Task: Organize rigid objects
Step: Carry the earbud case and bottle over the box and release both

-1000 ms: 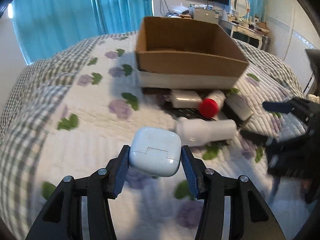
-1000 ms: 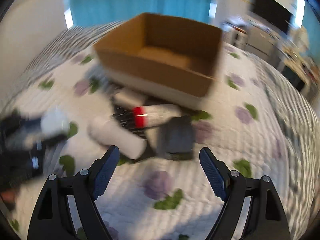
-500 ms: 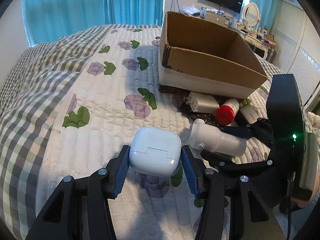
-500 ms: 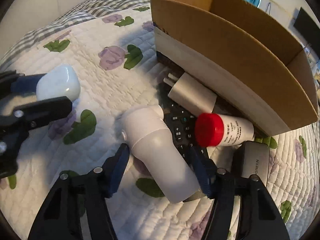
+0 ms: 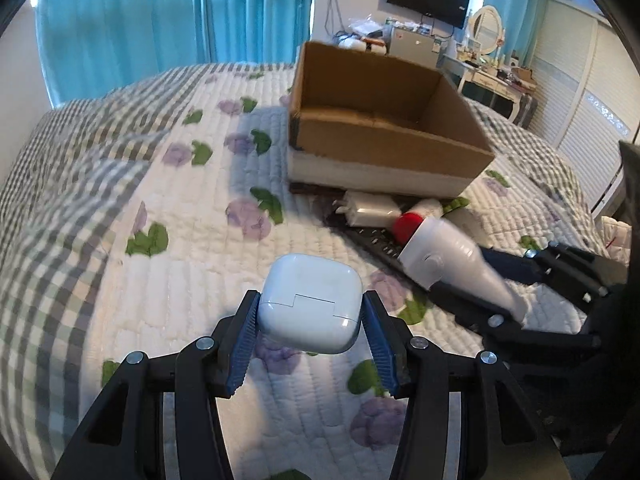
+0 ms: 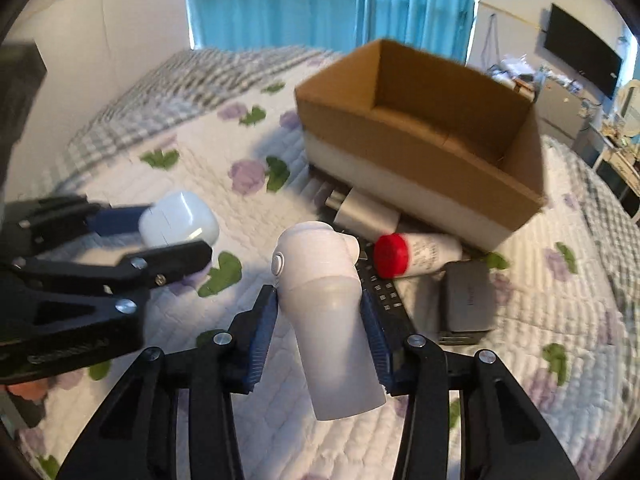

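Observation:
My left gripper (image 5: 310, 320) is shut on a white earbud case (image 5: 310, 308), held above the quilt; it also shows in the right wrist view (image 6: 178, 222). My right gripper (image 6: 318, 320) is shut on a white cylindrical device (image 6: 324, 320), lifted off the bed, also seen in the left wrist view (image 5: 448, 260). An open cardboard box (image 5: 384, 120) (image 6: 424, 136) stands on the bed beyond both. In front of it lie a white charger (image 6: 366, 212), a red-capped bottle (image 6: 416, 252), a black remote (image 6: 382, 292) and a grey box (image 6: 466, 300).
The floral quilt (image 5: 180, 240) spreads wide to the left of the box. Blue curtains (image 5: 160, 20) hang behind the bed. A TV and a cluttered desk (image 5: 428, 36) stand at the far right.
My right gripper has shut on the white cylindrical device and lifted it off the remote. My left gripper still holds the earbud case, with its view turned a little towards the box.

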A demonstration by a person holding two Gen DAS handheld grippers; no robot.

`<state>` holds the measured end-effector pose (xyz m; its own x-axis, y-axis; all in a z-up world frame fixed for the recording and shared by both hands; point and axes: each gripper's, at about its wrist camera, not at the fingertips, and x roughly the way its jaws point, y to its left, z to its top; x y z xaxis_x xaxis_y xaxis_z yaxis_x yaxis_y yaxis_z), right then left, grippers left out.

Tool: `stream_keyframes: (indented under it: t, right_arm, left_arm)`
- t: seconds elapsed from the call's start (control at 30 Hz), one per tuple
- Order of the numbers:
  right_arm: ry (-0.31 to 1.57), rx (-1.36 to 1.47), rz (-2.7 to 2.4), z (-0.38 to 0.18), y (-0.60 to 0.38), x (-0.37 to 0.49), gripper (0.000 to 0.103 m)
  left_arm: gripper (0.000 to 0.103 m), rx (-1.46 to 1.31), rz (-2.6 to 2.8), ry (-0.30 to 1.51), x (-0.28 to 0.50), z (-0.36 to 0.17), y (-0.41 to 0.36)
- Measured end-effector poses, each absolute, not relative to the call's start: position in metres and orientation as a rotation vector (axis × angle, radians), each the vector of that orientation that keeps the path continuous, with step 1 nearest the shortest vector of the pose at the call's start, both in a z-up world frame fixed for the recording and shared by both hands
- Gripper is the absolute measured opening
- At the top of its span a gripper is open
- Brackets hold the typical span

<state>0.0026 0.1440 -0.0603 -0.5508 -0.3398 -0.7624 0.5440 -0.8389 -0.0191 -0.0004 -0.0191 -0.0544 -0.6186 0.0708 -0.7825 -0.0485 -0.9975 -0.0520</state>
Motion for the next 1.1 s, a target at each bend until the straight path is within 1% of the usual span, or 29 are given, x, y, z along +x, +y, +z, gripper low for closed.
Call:
stream_keyframes:
  t: [0.2,0.37,0.47,0.57,0.73,0.8,0.97,1.0,1.03,1.07,1.1]
  right_arm:
    - [0.309,0.968,-2.489,-0.006,0.169,-0.001,0.043]
    - [0.302,0.888,-2.585,0.036,0.186,-0.035,0.043]
    - [0.229,0.876,-2.628,0.048,0.192,-0.074,0.043]
    - [0.185,0.886,-2.655,0.05,0.196,-0.111,0.043]
    - [0.12,0.931,-2.657,0.033,0.196,-0.174,0.043]
    - [0.13,0.935,-2.665,0.024,0.197,-0.19,0.043]
    - [0.17,0.914,-2.671,0.005,0.194,-0.215,0.045]
    - [0.183,0.897,-2.676,0.004,0.194,-0.217,0.048]
    - [0.187,0.884,-2.68,0.004,0.196,-0.217,0.066]
    - [0.18,0.876,-2.687,0.005,0.198,-0.216,0.078]
    - [0.153,0.856,-2.697,0.008,0.202,-0.213,0.079]
  left_arm:
    - [0.052,-1.216,2.812,0.063,-0.018,-0.014,-0.005]
    - [0.052,-1.108,2.818,0.07,-0.065,0.023,0.0]
    - [0.052,-1.082,2.825,0.095,-0.103,0.032,0.004]
    - [0.052,-1.085,2.828,0.144,-0.145,0.027,0.009]
    - [0.052,-1.115,2.794,0.173,-0.195,0.006,0.016]
    - [0.052,-1.13,2.785,0.175,-0.215,-0.006,0.017]
    - [0.052,-1.163,2.763,0.183,-0.233,-0.03,0.025]
    - [0.052,-1.152,2.761,0.178,-0.233,-0.032,0.026]
    - [0.054,-1.138,2.754,0.179,-0.231,-0.034,0.028]
    - [0.058,-1.118,2.74,0.195,-0.229,-0.036,0.031]
    - [0.063,-1.097,2.734,0.218,-0.225,-0.036,0.034]
